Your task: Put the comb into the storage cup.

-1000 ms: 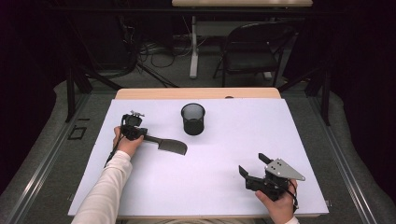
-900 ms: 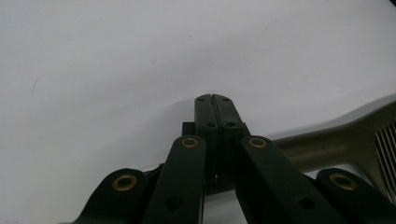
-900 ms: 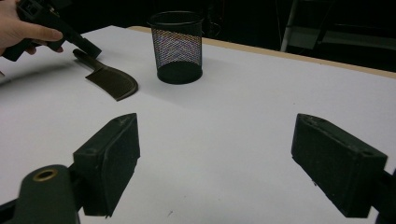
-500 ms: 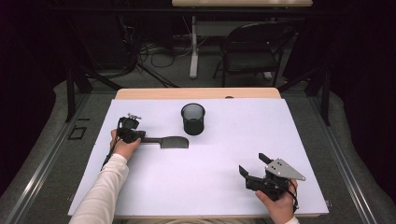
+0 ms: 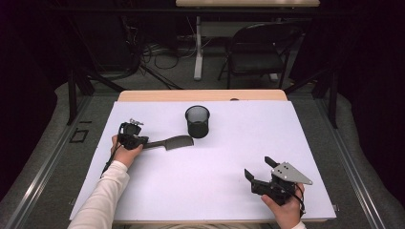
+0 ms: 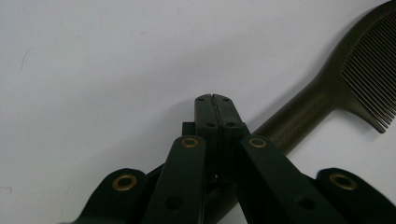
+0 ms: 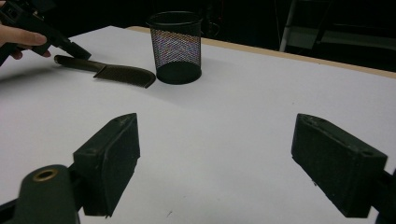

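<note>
Two grippers are mine, one in each hand, and I place everything from the mesh cup (image 5: 197, 121) standing on the white table (image 5: 229, 191).

My left gripper (image 5: 147, 141) sits well to the cup's left, level with its base. Its jaws are pressed fully together, and in the left gripper view the closed tips lie over the handle of the comb (image 6: 327, 88), which runs out from under them up toward the toothed end. Whether the handle is actually pinched between the jaws I cannot tell; from above, the jaws meet the handle's end.

That comb (image 5: 169, 142) lies flat on the table, just left of the cup and a little nearer me, its teeth end close to the cup's base without touching it and its handle pointing away from the cup toward my left hand (image 5: 125, 153).

My right gripper (image 5: 260, 168) rests near the table's front edge, well apart from the cup, to its right. Its jaws stand wide open with nothing between them, aimed back toward the cup.
</note>
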Motion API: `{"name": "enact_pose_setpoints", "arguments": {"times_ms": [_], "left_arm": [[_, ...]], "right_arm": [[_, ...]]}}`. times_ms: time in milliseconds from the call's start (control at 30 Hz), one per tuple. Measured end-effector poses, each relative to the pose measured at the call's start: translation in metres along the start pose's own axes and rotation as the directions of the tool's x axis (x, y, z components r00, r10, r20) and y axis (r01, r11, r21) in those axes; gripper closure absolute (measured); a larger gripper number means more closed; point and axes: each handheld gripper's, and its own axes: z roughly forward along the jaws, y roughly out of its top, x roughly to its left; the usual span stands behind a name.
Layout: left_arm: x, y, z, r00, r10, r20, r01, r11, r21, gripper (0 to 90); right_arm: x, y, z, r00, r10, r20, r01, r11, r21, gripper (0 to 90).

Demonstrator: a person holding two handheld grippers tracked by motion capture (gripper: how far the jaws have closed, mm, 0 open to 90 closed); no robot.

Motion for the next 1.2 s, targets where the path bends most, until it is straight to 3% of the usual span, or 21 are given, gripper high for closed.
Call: {"name": "enact_pose_setpoints", "arguments": {"times_ms": [467, 767, 1167, 1200], "left_arm": [[0.005, -0.014, -0.01, 0.9995, -0.016, 0.027, 0.017, 0.9998, -0.014, 90.0], [0.004, -0.026, -0.016, 0.9988, -0.004, 0.049, 0.005, 0.9997, -0.025, 90.0], [-0.008, -0.037, -0.026, 0.9974, 0.041, 0.059, -0.04, 0.999, -0.021, 90.0], [-0.01, -0.037, -0.029, 0.9967, 0.059, 0.056, -0.058, 0.998, -0.025, 90.0]], "right_arm": [[0.0, 0.0, 0.0, 1.0, 0.002, 0.001, -0.002, 1.0, 0.001, 15.4], [0.0, 0.0, 0.0, 1.0, 0.005, 0.001, -0.005, 1.0, 0.002, 15.5], [0.0, 0.0, 0.0, 1.0, 0.008, 0.001, -0.008, 1.0, 0.001, 15.5], [0.0, 0.0, 0.0, 1.0, 0.008, 0.0, -0.008, 1.0, 0.002, 15.5]]}}
